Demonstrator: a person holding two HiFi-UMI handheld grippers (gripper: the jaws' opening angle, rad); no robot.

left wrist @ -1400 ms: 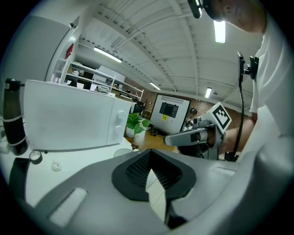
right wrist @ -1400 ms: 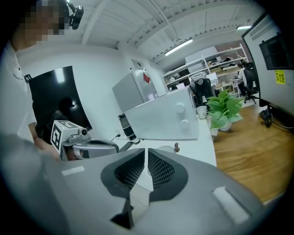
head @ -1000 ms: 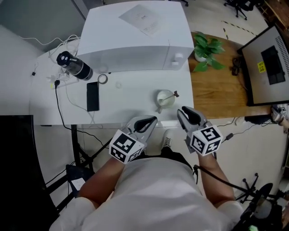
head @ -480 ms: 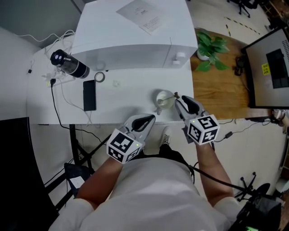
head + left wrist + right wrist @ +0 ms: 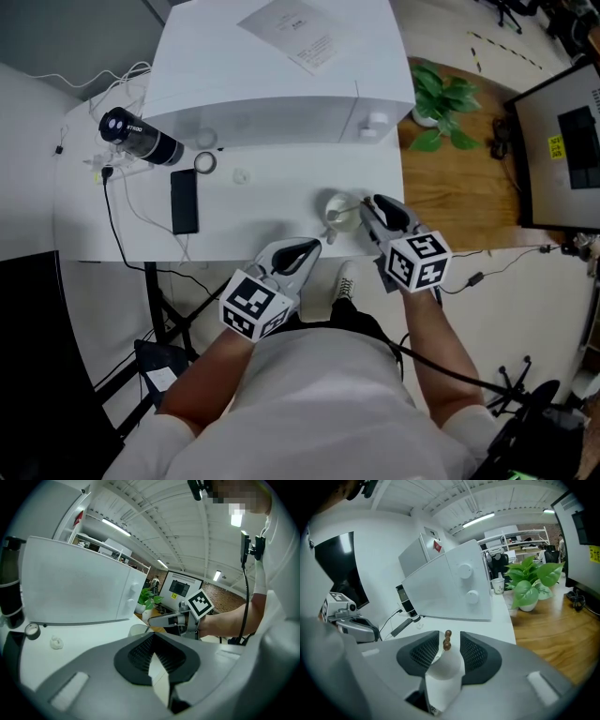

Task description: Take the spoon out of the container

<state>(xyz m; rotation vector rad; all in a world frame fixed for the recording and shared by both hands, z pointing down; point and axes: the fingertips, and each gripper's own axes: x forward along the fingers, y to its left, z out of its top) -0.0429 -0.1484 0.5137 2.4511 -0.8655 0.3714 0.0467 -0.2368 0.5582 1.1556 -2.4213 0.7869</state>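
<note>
The right gripper (image 5: 448, 635) has let go. Its jaws are wide apart and have just been opening. The little white cup (image 5: 444, 665) stands on the table (image 5: 262, 202), low down between these jaws. The spoon (image 5: 447, 643) is in the cup. Its brown bead end sticks up in the gap between the two jaws, and neither jaw presses on it. What else is in the cup cannot be seen. Far past the right jaw, a white pot (image 5: 528, 606) holds a green plant (image 5: 529, 585). The left gripper (image 5: 153, 637) has its jaws pinched together with nothing in them. The cup sits just past their tips.
</note>
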